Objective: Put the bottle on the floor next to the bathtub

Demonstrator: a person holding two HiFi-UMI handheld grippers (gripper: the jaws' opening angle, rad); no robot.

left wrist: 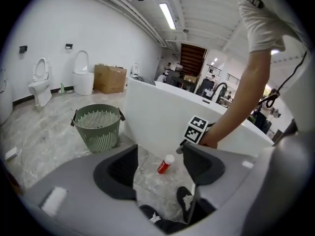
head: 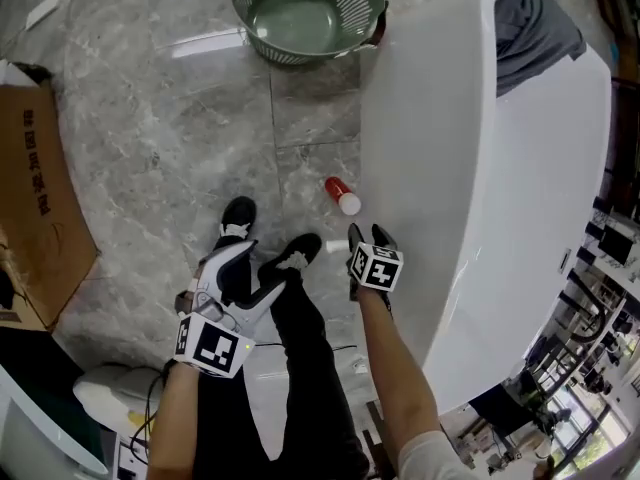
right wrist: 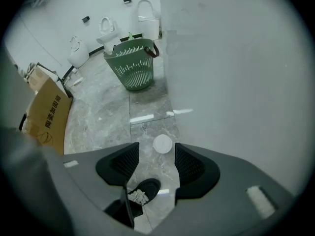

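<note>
A red bottle [head: 341, 195] with a white cap lies on its side on the grey marble floor, close beside the white bathtub [head: 470, 168]. My right gripper [head: 369, 234] hovers just short of it, open, with nothing between its fingers. In the right gripper view only the bottle's white cap [right wrist: 162, 144] shows, end-on beyond the jaw gap of the right gripper [right wrist: 156, 156]. My left gripper [head: 262, 268] is held over the person's legs, open and empty. The left gripper [left wrist: 160, 154] frames the bottle [left wrist: 166, 164] on the floor before the bathtub [left wrist: 157, 114].
A green slatted basket [head: 305, 13] stands on the floor at the tub's far end. A cardboard box [head: 35, 198] lies at the left. The person's black shoes [head: 238, 215] stand just left of the bottle. Grey cloth [head: 535, 28] hangs over the tub rim. Toilets [left wrist: 83, 77] line the far wall.
</note>
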